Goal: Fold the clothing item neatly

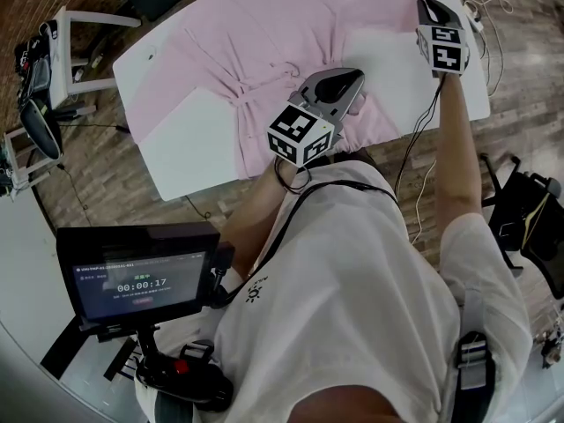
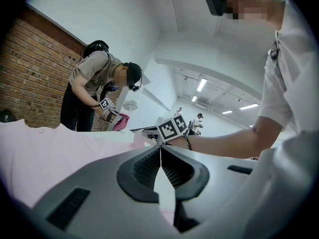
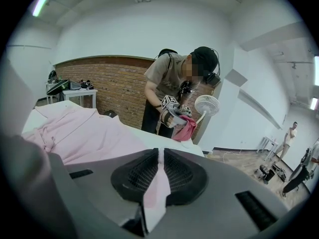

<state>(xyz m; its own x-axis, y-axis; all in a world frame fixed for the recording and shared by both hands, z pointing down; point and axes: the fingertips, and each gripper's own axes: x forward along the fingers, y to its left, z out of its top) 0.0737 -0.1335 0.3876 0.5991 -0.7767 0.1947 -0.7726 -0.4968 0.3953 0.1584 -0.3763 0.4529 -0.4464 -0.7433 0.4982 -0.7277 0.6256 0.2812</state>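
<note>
- Stands at a white table [image 1: 181, 161] with a pink garment [image 1: 264, 33] spread across most of it — waist tie [image 1: 240, 91] knotted near the middle.
- Holds the left gripper [image 1: 352, 85] low over the garment's near hem, close to the table's near edge.
- Has its jaws closed tip to tip, a pale pink strip of the cloth pinched between the pads [image 2: 144, 169].
- Holds the right gripper [image 1: 425, 3] at the garment's right side, near the table's right edge, well apart from the left one.
- Clamps a fold of the same pink cloth there — jaws almost together, cloth running down between them.
- Faces a brick wall [image 3: 109, 83], a small fan [image 3: 207, 105] and another person [image 3: 172, 78] bent over a red cloth [image 3: 185, 128].
- Has a lit screen [image 1: 141, 280] at the lower left of the head view.
</note>
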